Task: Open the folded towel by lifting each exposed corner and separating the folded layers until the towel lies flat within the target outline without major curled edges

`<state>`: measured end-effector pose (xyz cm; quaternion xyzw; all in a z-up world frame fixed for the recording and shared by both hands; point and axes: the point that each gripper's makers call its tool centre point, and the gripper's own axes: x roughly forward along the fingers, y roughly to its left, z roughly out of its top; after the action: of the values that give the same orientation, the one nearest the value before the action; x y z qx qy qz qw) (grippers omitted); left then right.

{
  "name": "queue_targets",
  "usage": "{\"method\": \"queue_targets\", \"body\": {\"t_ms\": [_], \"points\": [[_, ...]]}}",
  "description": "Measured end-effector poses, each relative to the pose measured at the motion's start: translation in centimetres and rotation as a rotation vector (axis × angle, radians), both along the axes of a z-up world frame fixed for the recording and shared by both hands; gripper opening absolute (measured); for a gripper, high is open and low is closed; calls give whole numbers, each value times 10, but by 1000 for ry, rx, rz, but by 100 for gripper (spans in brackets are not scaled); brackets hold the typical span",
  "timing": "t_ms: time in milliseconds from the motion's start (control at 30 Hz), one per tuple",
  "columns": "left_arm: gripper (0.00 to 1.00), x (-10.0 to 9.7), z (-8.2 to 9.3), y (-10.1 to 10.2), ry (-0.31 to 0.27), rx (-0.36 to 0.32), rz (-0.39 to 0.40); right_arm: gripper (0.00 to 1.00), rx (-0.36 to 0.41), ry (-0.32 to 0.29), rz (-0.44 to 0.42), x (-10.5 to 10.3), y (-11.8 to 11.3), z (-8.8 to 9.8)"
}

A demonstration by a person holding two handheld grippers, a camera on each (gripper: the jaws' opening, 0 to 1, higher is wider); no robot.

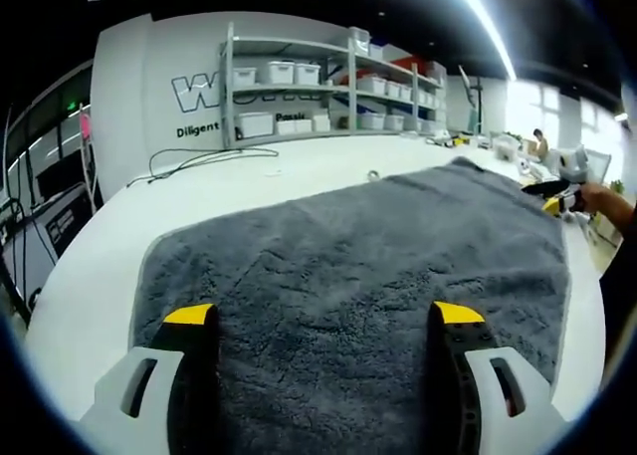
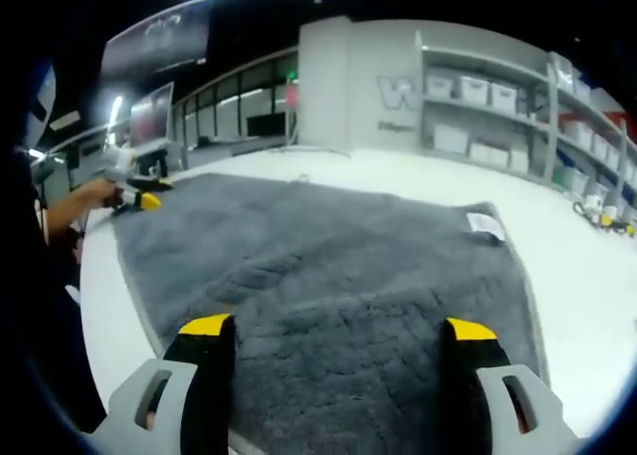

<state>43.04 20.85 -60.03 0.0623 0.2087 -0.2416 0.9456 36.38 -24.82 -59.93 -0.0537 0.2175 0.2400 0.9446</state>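
In the left gripper view the grey towel [image 1: 358,276] lies spread over the white worktop [image 1: 100,276], almost wholly opened, its near-left corner rounded and its surface lightly rumpled. The left gripper [image 1: 323,321] hangs over the near edge with its jaws wide apart and nothing between them. At the far right the right gripper [image 1: 553,198] sits by the towel's edge in a person's hand [image 1: 597,198]. No target outline can be made out, so a tug to square the cloth could slide the whole towel off its mark — a judgement only.

In the right gripper view the towel [image 2: 328,276] runs away from the camera, with a white label [image 2: 486,224] at its far right corner and a ridge of pile across the middle. The right gripper [image 2: 338,336] is released, jaws spread above the cloth. The left gripper [image 2: 139,198] shows at the far left edge. Pinching too deep there could drag up the pile and re-fold or curl the border.
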Motion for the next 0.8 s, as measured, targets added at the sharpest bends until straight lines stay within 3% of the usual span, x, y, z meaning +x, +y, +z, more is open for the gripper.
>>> {"method": "queue_targets", "body": {"t_ms": [233, 400, 467, 567, 633, 800], "points": [[88, -6, 1, 3, -4, 8, -5, 86, 0, -6, 1, -5, -2, 1], [95, -14, 4, 7, 2, 22, 8, 76, -30, -22, 59, -10, 2, 6], [96, -23, 5, 7, 34, -36, 15, 72, -40, -44, 69, -11, 1, 10], [95, -36, 15, 16, 24, -107, 50, 66, -1, -72, 79, -13, -1, 18], [94, -46, 16, 24, 25, -102, 75, 60, 34, -65, 80, -17, -4, 18], [89, -71, 16, 45, 25, -68, 121, 56, 13, -79, 61, -21, -19, 15]]}}
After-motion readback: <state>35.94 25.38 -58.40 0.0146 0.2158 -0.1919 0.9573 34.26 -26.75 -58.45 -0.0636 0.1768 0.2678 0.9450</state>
